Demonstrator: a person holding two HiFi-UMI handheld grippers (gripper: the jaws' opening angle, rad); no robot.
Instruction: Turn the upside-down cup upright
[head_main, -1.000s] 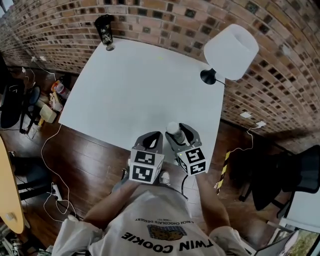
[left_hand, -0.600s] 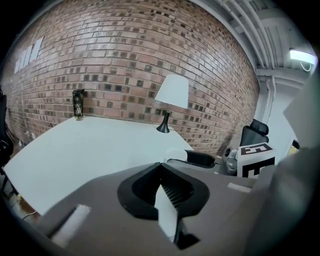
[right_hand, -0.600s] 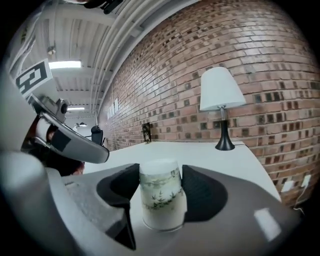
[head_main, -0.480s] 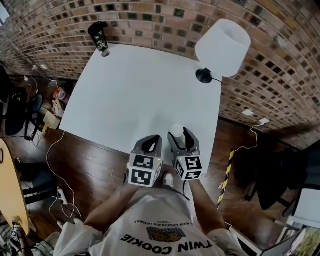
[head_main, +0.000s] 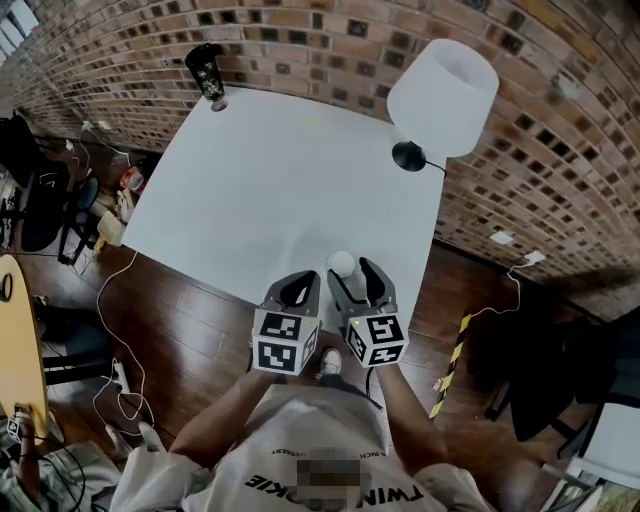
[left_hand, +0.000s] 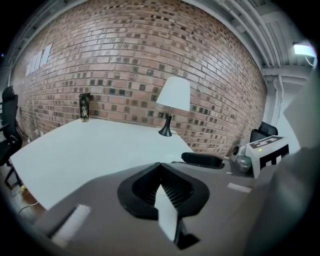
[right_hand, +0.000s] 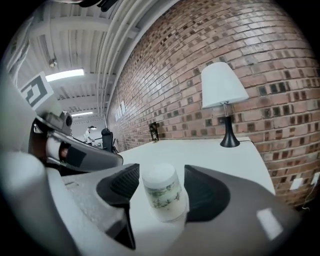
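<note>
A small white cup (head_main: 341, 263) with a green print stands base-up at the near edge of the white table (head_main: 260, 180). My right gripper (head_main: 352, 272) has its jaws on both sides of it and is shut on it. In the right gripper view the cup (right_hand: 162, 192) leans slightly between the dark pads (right_hand: 122, 182), and its lower rim is hidden behind the gripper body. My left gripper (head_main: 303, 283) hovers just left of the right one. Its jaws are shut with nothing in them, meeting in a V (left_hand: 165, 187).
A white-shaded lamp (head_main: 440, 85) on a black base (head_main: 407, 155) stands at the table's far right corner. A black tumbler (head_main: 208, 70) sits at the far left corner, by the brick wall. Chairs and cables lie on the wooden floor around the table.
The cup has stayed between the right gripper's jaws, and both have shifted slightly left. The left gripper has barely moved. The head view has drifted a little.
</note>
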